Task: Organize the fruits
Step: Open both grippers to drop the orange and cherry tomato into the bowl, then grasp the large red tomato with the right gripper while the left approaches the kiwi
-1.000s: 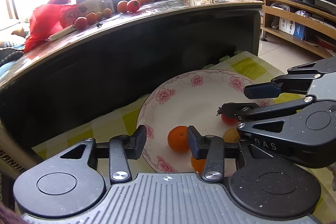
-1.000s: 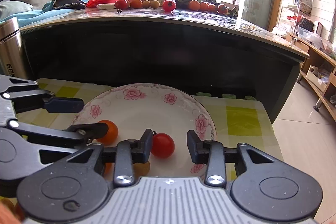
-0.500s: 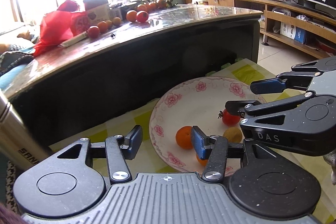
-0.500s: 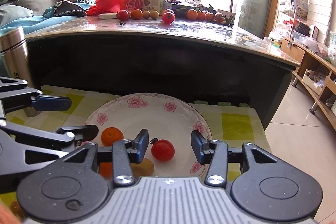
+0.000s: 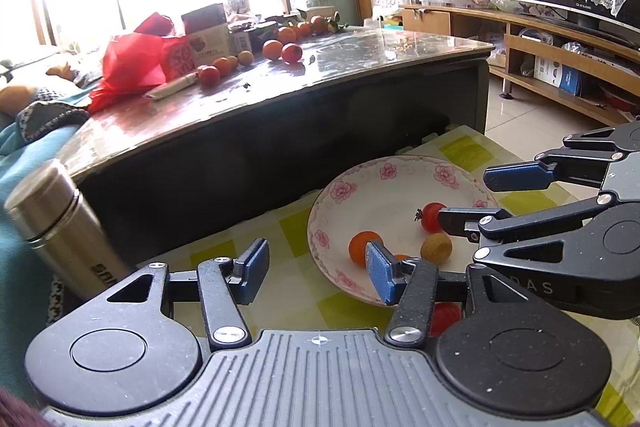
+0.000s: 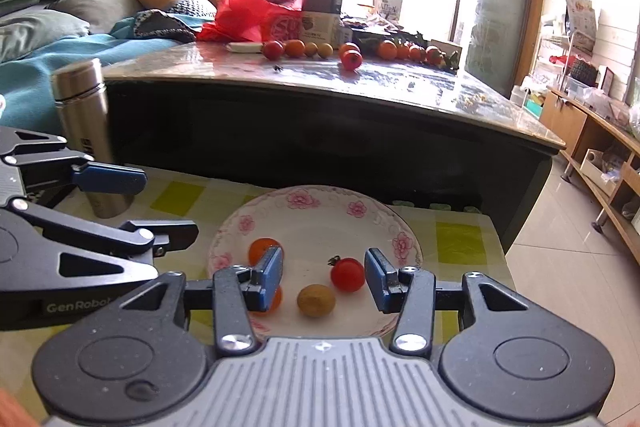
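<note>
- Both grippers have pulled up and back from the plate (image 6: pixel 404 239) over the last second; it sits smaller and lower in each view now, at lower centre of the right wrist picture.
- The left gripper (image 5: pixel 316 267) stands wide apart with nothing between its blue pads, hanging over the checked cloth (image 5: pixel 296 227) at the plate's left rim.
- The right gripper (image 6: pixel 324 277) is also spread wide and empty, above the near side of the plate.
- On the plate: a red tomato (image 6: pixel 347 274), a brownish round fruit (image 6: pixel 316 300) just beside it, and an orange (image 6: pixel 262 249) further left. A second orange one peeps out behind the right gripper's left pad.
- That tomato was between the right gripper's pads a second ago; now it lies free on the plate, so that delivery looks finished.
- Up on the dark table (image 6: pixel 400 83), in the upper middle of the frame, a row of loose fruit (image 6: pixel 296 47) waits beside a red bag (image 6: pixel 248 15).
- A steel flask (image 6: pixel 86 131) has come into sight at left.
- Judgement: plenty remains; the next trip probably heads for that row.
</note>
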Tool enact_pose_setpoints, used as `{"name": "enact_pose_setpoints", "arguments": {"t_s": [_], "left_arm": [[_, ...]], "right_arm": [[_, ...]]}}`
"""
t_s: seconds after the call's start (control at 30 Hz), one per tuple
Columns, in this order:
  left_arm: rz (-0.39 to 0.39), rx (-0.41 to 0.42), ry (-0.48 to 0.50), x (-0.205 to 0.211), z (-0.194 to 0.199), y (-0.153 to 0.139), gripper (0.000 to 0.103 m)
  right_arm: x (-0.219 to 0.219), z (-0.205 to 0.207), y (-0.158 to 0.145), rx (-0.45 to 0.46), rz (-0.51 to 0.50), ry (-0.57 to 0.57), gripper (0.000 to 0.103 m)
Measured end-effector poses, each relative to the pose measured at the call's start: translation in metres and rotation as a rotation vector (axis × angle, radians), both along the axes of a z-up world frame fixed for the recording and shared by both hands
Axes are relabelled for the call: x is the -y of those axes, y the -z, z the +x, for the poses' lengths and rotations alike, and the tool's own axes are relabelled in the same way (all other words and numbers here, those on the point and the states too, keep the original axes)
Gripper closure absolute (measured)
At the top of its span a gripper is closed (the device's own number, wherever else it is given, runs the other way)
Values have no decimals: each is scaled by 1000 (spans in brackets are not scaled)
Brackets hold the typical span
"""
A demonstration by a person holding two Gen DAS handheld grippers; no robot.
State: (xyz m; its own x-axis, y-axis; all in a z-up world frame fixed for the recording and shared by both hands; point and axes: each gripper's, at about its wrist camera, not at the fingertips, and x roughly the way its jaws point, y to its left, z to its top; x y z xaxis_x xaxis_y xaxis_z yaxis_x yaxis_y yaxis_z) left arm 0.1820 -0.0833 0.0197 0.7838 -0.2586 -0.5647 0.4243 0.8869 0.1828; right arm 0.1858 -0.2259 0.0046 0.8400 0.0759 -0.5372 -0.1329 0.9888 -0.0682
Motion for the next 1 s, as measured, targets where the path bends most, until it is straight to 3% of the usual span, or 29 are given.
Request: {"name": "enact_pose_setpoints", "arguments": {"t_s": [0.5,1.0], "left_arm": [[-16,-27,5,-22,-44,-5,40],[-28,-215,-51,-61,-82,34,40]], "right_arm": [[-20,-45,-10,-16,25,-46,53],[-51,-90,13,-152,-13,-143,52]]}}
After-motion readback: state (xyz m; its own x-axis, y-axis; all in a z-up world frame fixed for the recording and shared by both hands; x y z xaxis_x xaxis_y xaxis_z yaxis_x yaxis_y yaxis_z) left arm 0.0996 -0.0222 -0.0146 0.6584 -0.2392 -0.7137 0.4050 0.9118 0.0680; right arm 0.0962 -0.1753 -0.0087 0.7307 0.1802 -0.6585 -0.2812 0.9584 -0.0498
